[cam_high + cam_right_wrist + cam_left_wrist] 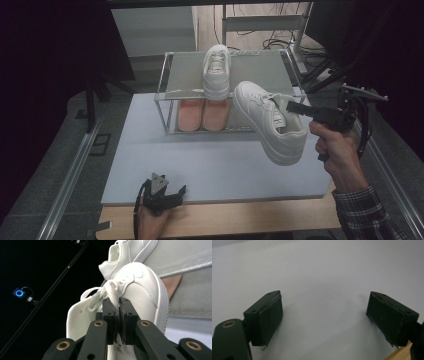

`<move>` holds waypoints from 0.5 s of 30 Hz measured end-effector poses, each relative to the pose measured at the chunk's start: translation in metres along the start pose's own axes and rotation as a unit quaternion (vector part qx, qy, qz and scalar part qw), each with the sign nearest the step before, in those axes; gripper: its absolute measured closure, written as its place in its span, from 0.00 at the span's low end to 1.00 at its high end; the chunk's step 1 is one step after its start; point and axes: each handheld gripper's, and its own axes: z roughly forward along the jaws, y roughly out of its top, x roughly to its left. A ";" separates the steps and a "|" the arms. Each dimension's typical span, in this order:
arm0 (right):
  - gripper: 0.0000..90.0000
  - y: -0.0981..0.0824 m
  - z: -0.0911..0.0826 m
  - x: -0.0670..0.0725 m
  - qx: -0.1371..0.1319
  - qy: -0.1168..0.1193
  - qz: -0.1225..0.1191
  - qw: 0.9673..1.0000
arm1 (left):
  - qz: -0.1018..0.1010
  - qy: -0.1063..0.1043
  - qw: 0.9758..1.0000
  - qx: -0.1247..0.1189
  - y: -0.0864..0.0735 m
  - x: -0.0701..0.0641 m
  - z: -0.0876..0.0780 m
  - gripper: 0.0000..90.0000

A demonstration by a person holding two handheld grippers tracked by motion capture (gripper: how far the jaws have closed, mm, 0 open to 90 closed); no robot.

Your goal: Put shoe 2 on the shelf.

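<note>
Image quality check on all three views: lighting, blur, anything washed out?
High view: dim, dark edges, white leather sneaker readable. Left gripper view: black jaw pads soft, pale grey mat featureless. Right gripper view: sneaker bright but detailed, black background, right gripper sharp.

Right gripper (295, 106): matte black body with a grey three-cornered plate on top and a trailing black cable; brass-ringed pivots join its black linkage bars. Left gripper (176, 192): same build, with flat dark rectangular pads (270, 315). Right sleeve (367, 212): dark plaid, buttoned cuff.
</note>
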 end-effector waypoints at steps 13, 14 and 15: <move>0.94 0.019 0.016 -0.008 -0.026 -0.016 0.011 0.999 | 0.000 0.000 1.000 0.000 0.000 0.000 0.000 0.15; 0.94 0.019 0.016 -0.008 -0.026 -0.016 0.011 0.999 | 0.000 0.000 1.000 0.000 0.000 0.000 0.000 0.15; 0.94 0.022 0.019 -0.009 -0.030 -0.019 0.015 0.999 | 0.000 0.000 1.000 0.000 0.000 0.000 0.000 0.15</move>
